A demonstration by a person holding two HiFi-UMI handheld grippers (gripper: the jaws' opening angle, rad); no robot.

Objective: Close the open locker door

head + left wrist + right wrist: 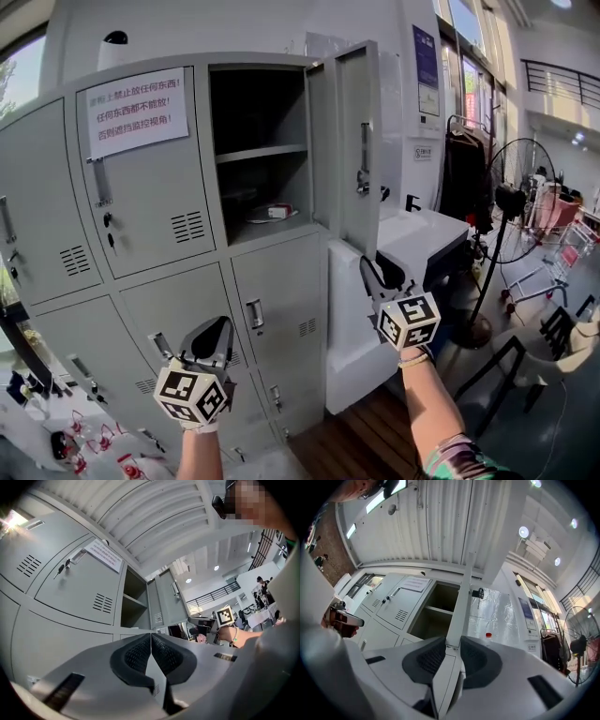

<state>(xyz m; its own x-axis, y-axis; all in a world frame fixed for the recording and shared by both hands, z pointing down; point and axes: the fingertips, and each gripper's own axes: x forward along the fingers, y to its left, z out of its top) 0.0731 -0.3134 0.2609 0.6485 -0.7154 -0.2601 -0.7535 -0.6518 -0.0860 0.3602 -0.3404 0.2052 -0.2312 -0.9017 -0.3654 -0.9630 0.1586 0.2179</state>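
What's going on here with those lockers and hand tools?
A person faces grey lockers with a gripper in each hand. One upper locker door hangs open. The right gripper, jaws slightly apart, is raised below that door without touching it; the left gripper, jaws shut, sits lower. Neither holds anything.

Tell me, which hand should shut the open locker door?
Right. The right gripper is just under the open locker door, whose edge lines up between its fingers. The left gripper, fingers shut, is further away, facing closed lower lockers.
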